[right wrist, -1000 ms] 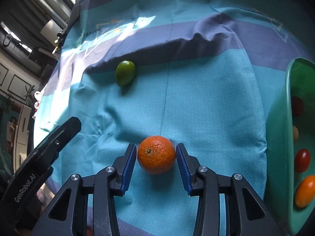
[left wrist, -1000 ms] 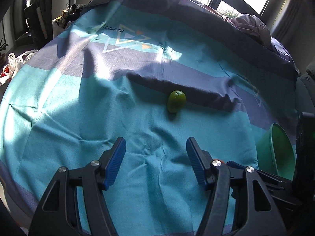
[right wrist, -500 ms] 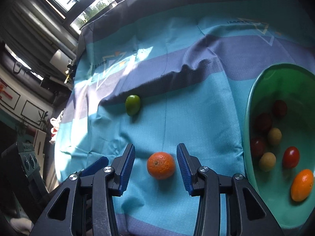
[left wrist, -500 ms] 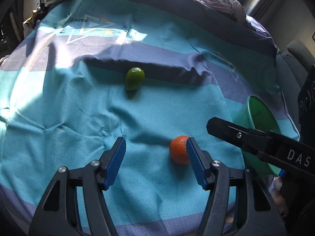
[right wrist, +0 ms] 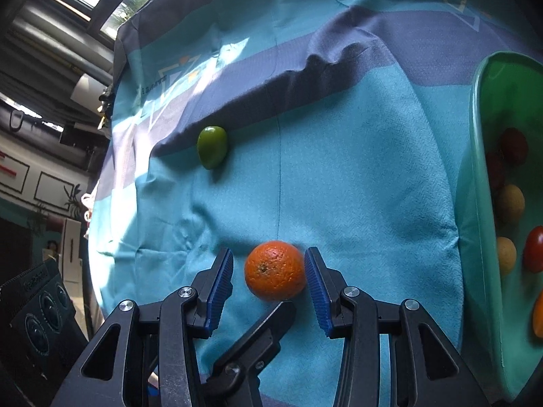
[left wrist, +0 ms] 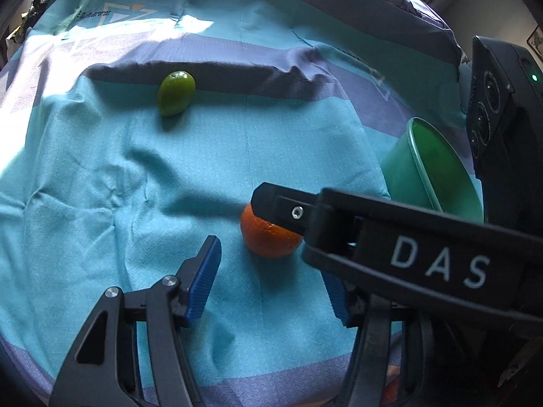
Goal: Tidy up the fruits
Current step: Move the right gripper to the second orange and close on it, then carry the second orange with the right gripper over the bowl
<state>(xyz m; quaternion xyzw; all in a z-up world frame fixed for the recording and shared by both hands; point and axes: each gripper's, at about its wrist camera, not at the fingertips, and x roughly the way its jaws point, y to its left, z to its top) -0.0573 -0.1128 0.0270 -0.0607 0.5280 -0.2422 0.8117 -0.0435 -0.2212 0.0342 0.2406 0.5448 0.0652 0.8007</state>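
An orange (right wrist: 275, 269) lies on the teal cloth between the blue pads of my right gripper (right wrist: 269, 281). A gap shows at the left pad, so the gripper is open around the orange. My left gripper (left wrist: 271, 285) points at the same orange (left wrist: 269, 237) from close by. Its jaws are closing, the fruit sits just past the tips, and nothing is pressed. Its right finger is mostly hidden behind the right gripper's finger (left wrist: 373, 234). One left finger (right wrist: 258, 329) reaches under the orange in the right wrist view. A green fruit (left wrist: 176, 93) (right wrist: 212, 151) lies farther back.
A green bowl (right wrist: 475, 169) (left wrist: 400, 176) stands at the right and holds several red, tan and orange fruits. The cloth (left wrist: 101, 186) is wrinkled, with a dark shadow band across it behind the green fruit. The bed edge runs close below both grippers.
The left gripper has swung right and down toward the orange, and its jaws have narrowed. The right gripper's finger now crosses the left wrist view. The orange sits looser between the right pads.
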